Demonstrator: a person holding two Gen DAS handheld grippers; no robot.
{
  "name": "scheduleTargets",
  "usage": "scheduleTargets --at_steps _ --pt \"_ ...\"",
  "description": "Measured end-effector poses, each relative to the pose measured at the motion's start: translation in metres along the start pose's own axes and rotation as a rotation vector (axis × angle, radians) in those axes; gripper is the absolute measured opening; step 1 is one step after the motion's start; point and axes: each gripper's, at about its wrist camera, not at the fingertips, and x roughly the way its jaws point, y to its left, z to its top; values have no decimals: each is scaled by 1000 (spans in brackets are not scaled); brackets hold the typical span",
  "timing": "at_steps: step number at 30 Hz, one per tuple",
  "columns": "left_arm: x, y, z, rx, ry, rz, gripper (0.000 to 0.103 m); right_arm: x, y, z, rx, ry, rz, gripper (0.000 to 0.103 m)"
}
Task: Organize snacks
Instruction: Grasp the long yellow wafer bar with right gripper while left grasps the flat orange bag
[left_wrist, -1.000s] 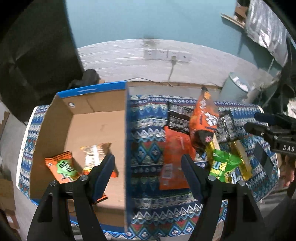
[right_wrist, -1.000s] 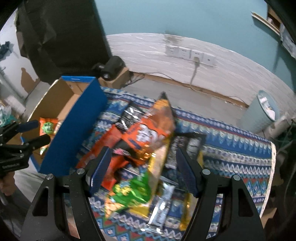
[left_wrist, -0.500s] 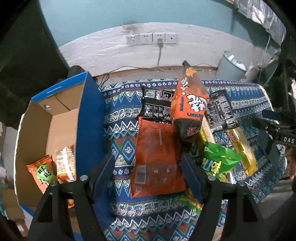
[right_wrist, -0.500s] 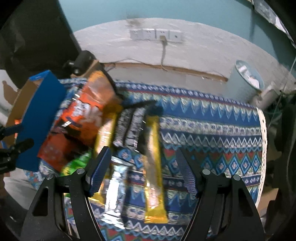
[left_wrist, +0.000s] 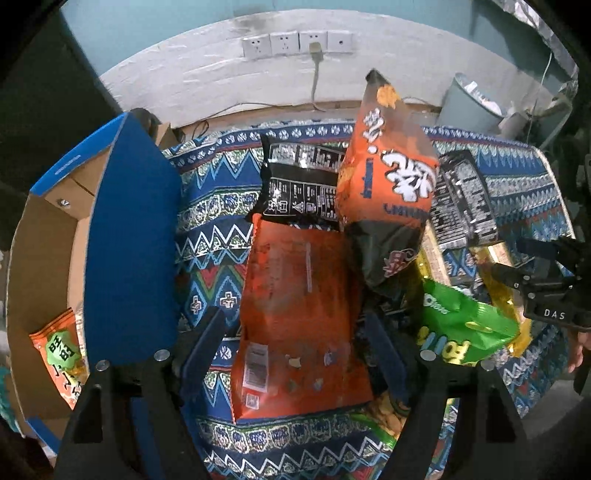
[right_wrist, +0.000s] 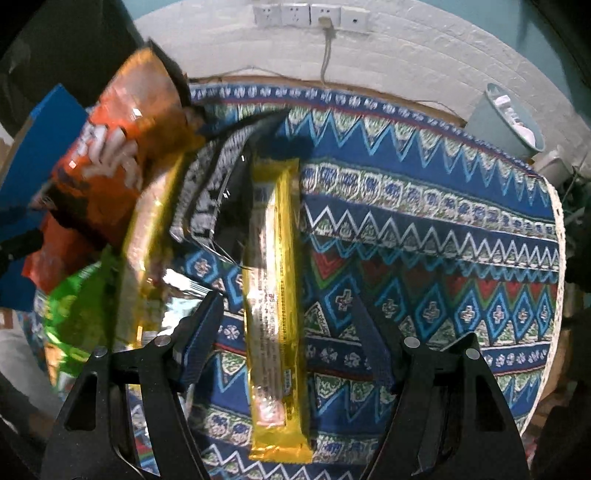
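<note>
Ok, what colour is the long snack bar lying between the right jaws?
Yellow-gold wrapper with a clear window, the long snack bar; right wrist view shows it best.

We see bare cloth (right_wrist: 424, 236) to the right — leftward the snack pile (left_wrist: 369, 221) and box wall (left_wrist: 129, 240) crowd us.

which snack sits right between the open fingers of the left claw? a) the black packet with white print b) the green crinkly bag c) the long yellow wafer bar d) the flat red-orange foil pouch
d: in the left wrist view the flat red-orange foil pouch lies on the patterned cloth directly between the spread fingers of the left claw, while the long yellow wafer bar lies between the right claw's fingers instead.
</note>
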Motion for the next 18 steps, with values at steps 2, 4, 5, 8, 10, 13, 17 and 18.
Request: scheduleTargets --at_steps 2,4,5,8,10,13,17,18 --pt "7 -2 1 9 11 13 80 9 1 -2 -13 16 -4 72" --pt "12 -1 1 2 25 17 80 19 2 -4 -30 29 -10 63" --pt "15 0 0 -9 34 12 80 23 3 -5 -38 38 -11 49" --pt "22 1 0 -22 55 8 80 27 3 -8 -45 37 -10 34" --pt "26 2 0 -21 60 14 81 27 2 -8 -42 36 -19 31" --pt "29 1 0 -14 56 22 83 25 -12 -9 32 33 -41 31" --pt "41 -2 -1 0 68 30 84 23 -35 -11 135 30 -61 31" --pt "43 -3 -1 0 72 25 84 23 -39 -11 151 30 -52 31"
